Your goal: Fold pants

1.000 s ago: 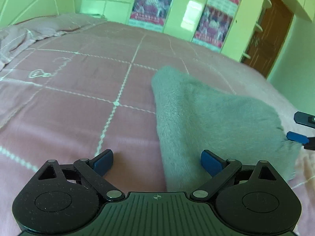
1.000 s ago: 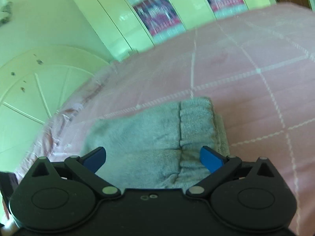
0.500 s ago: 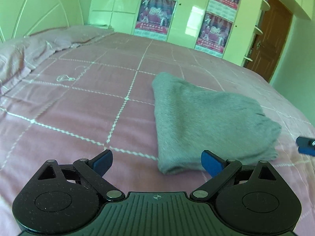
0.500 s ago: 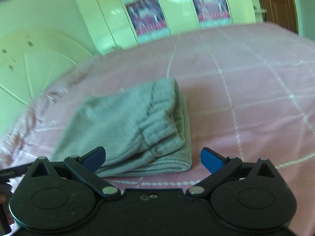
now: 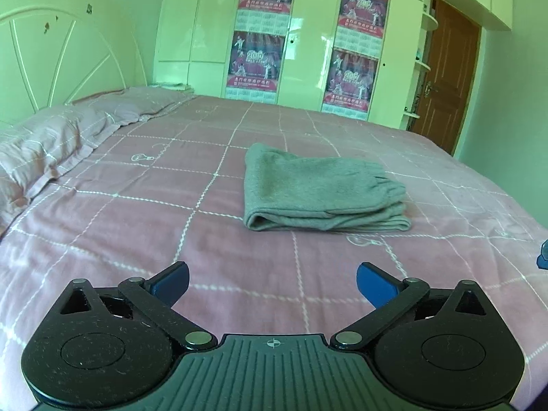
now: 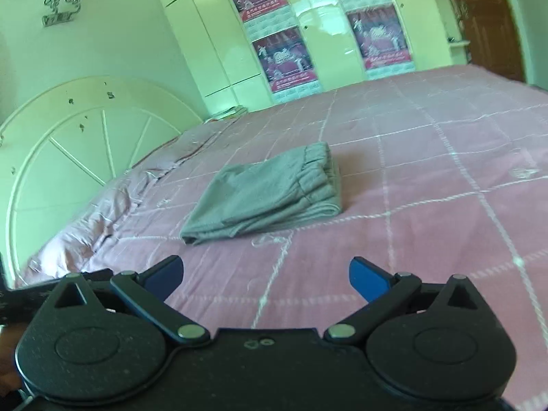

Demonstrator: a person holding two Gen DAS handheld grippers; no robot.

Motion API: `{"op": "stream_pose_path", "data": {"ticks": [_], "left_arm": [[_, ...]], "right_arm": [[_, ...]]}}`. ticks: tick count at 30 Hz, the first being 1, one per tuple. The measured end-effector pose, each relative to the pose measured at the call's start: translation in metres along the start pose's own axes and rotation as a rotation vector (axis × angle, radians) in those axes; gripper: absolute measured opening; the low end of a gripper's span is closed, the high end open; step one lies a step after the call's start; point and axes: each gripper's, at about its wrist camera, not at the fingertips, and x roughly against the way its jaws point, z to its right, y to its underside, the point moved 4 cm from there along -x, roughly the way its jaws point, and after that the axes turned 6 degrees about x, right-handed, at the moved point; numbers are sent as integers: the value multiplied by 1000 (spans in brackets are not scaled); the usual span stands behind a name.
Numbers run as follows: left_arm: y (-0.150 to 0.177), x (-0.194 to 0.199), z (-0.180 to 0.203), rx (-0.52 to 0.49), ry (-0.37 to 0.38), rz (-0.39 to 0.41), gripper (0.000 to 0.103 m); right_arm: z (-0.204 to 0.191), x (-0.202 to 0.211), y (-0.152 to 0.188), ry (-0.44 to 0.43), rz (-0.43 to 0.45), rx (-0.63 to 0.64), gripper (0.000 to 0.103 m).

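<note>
Grey pants [image 5: 322, 191] lie folded in a flat stacked bundle on the bed [image 5: 137, 226], about mid-bed and well clear of its edges. In the left wrist view the folded edge faces you, layered ends at the bundle's right. In the right wrist view the elastic waistband [image 6: 316, 157] sits on top at the far end of the pants [image 6: 267, 195].

The pink checked bedspread [image 6: 428, 205] under them is mostly smooth, rumpled only near the headboard side. Pillows [image 5: 51, 140] in the same pink sit along the bed's left edge in the left view, against the white headboard [image 5: 65, 65].

Your left hand-held gripper [image 5: 272, 282] hangs over bare bedspread near the bed's near edge, apart from the pants; its jaws have just been opening and now stand wide with nothing between them. Your right hand-held gripper [image 6: 265, 279] is also spread wide and empty, likewise short of the pants and touching nothing. A blue tip of it shows at the right edge of the left view.

Behind the bed: white wardrobe [image 5: 308, 34] with posters [image 5: 260, 27], brown door [image 5: 445, 75] at right. Wall lamp [image 6: 61, 3] above the headboard in the right view.
</note>
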Motion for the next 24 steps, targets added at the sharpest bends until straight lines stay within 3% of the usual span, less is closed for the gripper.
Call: {"op": "stream_pose_path", "data": {"ticks": [7,11,13,17,22,24], "left_arm": [[29,61,8,-26,-2,59,103],[49,85,14,-28,11,99,103],[61,91,17,-24,11,117,103],[75,87,27,-78,2,98,103],[78,91,31,-115,-1,133,103],[80,90,30,-116,-3,125,103]], "right_arm": [[-21,45,31,84,116,85,97],[-29,55,48,122,120,108,97],[-33,53,57,167,118,166,97],[-34,51,67,173,119,184,97],[-35,67,56,185,208,238,97],[-33,66,59,197,201,265,97]]}}
